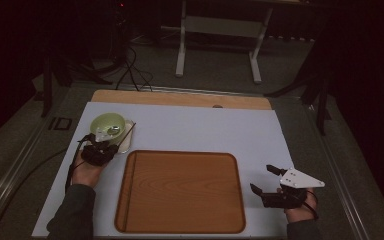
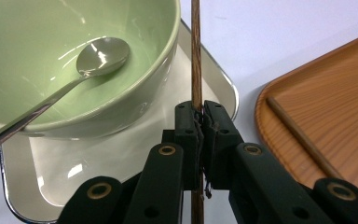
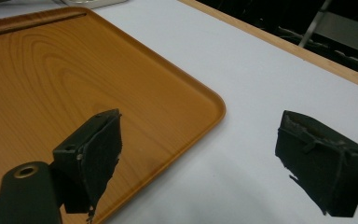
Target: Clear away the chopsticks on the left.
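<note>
- Nearest, the right claw hovers over the white desk just beside the wooden tray's right edge, its jaws spread wide with nothing between them.
- Across the tray, the left claw is clenched on a thin brown chopstick, which runs alongside the steel dish.
- A second chopstick lies in the tray along its left rim.
- Farther back, a green bowl sits in the steel dish, a metal spoon resting inside the bowl.
</note>
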The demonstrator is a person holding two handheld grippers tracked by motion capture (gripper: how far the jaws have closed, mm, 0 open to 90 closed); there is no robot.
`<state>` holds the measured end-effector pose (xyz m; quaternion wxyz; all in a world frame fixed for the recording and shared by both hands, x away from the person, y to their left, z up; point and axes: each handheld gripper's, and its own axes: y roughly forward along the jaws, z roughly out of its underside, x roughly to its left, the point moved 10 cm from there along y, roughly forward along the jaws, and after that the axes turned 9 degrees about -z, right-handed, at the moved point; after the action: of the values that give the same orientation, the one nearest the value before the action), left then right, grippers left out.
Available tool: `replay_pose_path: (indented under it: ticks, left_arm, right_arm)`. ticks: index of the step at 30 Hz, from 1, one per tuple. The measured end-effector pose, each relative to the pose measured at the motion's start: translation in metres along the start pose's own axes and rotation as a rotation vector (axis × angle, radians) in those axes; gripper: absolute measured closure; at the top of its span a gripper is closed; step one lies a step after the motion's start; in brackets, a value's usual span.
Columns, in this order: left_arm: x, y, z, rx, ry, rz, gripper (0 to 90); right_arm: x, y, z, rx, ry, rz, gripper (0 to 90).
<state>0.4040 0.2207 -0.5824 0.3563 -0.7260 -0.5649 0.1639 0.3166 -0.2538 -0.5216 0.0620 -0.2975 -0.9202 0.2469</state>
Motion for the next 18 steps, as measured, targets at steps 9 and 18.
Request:
replay_pose_path:
  ticks: [9,18]
  left_arm:
    - [-0.004,-0.007,-0.003,-0.004,-0.026,0.017,85.9]
    - [-0.013,-0.015,-0.008,-0.015,-0.05,0.033,85.9]
  right_arm:
    - [0.0,0.0,0.0,0.0,0.0,0.0,14.1]
    - [0.0,0.0,0.0,0.0,0.001,0.001,14.1]
